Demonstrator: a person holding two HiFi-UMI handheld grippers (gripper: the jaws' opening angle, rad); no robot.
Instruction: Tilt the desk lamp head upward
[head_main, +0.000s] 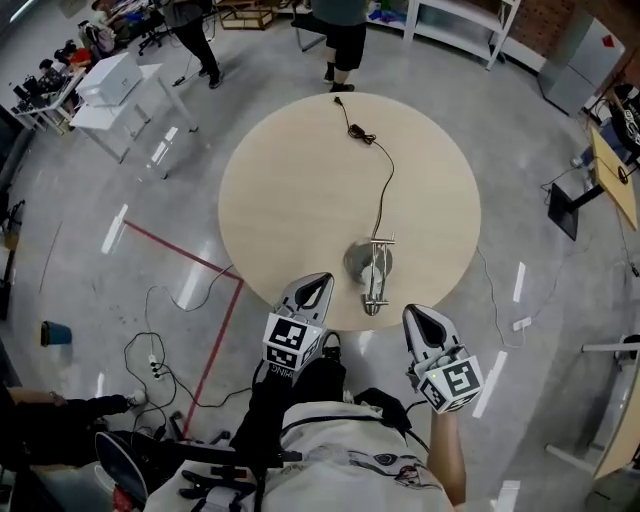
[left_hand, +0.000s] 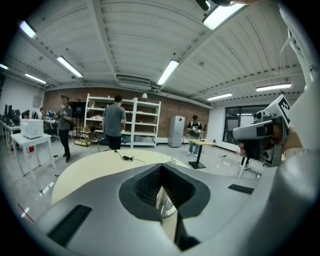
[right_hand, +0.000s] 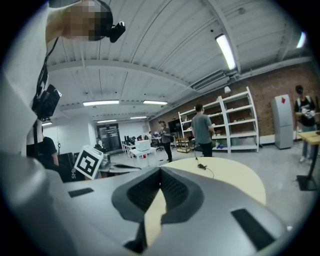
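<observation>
Left gripper (head_main: 321, 279) and right gripper (head_main: 416, 313), jaws closed and empty, are flanking the desk lamp (head_main: 371, 271) at the surface's (head_main: 290, 170) near edge.

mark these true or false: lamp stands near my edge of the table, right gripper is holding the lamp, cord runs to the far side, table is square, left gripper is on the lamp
1. The desk lamp stands near the person's edge of the table. True.
2. The right gripper holds the lamp. False: it is shut on nothing, apart from the lamp.
3. The cord runs towards the table's far side. True.
4. The table is square. False: it is round.
5. The left gripper is on the lamp. False: it is shut, beside the lamp and apart from it.
</observation>
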